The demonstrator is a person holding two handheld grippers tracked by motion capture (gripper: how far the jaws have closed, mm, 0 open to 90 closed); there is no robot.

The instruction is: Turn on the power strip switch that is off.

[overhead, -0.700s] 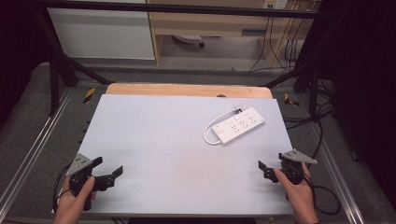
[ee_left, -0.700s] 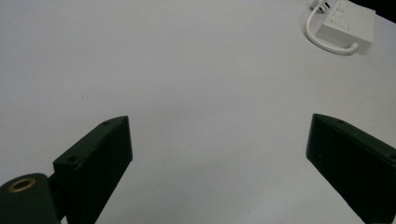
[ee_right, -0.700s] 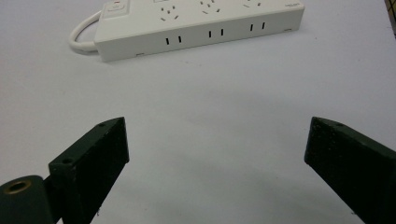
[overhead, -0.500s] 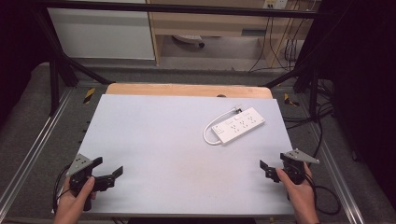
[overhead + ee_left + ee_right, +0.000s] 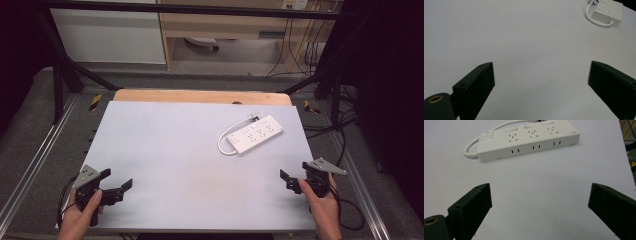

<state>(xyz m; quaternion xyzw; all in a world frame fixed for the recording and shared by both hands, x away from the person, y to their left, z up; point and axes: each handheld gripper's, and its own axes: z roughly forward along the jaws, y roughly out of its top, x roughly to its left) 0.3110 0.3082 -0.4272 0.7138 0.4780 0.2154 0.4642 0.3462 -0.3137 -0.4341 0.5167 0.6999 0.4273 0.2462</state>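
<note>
Nearest the camera, a hand holds the left claw (image 5: 116,181) at the bench's (image 5: 165,150) near left corner, jaws spread wide with nothing between them. At the near right corner another hand holds the right claw (image 5: 289,180), also gaping and empty.

Farther back on the right half of the grey bench lies a white power strip (image 5: 255,133), flat, sockets up. Its long axis runs diagonally, the switch end nearer the person and toward the left, the far end toward the back right corner. A white cord (image 5: 223,141) loops from the switch end.

The right claw view shows three sockets, a red-marked switch (image 5: 486,134) and side slots; the left claw view catches just the strip's corner and cord loop.
</note>
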